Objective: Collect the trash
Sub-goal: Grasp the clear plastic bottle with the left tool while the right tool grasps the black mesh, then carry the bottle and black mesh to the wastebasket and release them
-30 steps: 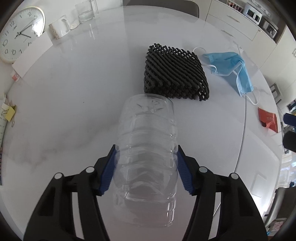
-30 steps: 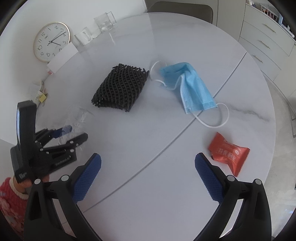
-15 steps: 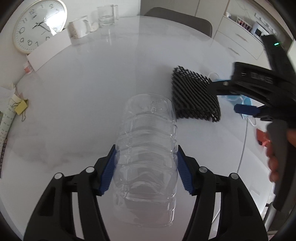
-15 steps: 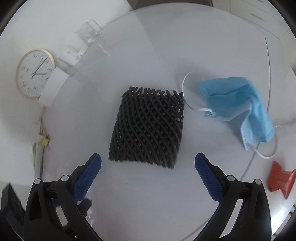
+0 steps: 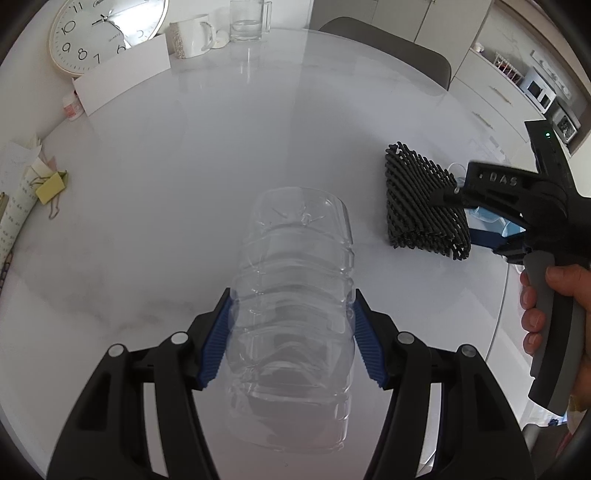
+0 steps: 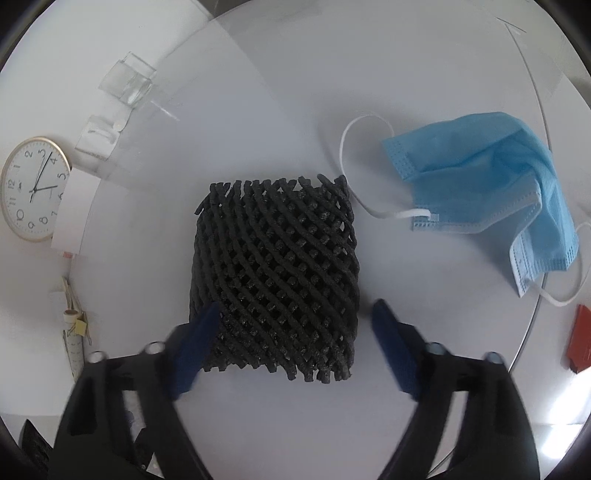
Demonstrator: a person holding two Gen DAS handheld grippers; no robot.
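My left gripper (image 5: 291,328) is shut on a clear ribbed plastic bottle (image 5: 295,295) and holds it over the white round table (image 5: 184,184). A black foam net sleeve (image 6: 275,273) lies on the table; it also shows in the left wrist view (image 5: 417,203). My right gripper (image 6: 291,332) is over the sleeve, its blue fingers (image 6: 391,347) motion-blurred and astride the sleeve's near end, left pad touching it, right pad just apart. In the left wrist view the right gripper (image 5: 461,214) reaches over the sleeve. A blue face mask (image 6: 495,199) lies right of the sleeve.
A red snack wrapper (image 6: 580,339) lies at the table's right edge. A wall clock (image 5: 99,33), a white card (image 5: 122,81), a mug (image 5: 192,37) and a glass (image 5: 247,18) stand at the far edge. Papers and clips (image 5: 37,177) lie at the left.
The right gripper has moved down onto the foam net sleeve and its fingers have closed inward around it. The left gripper has turned left, still holding the bottle.
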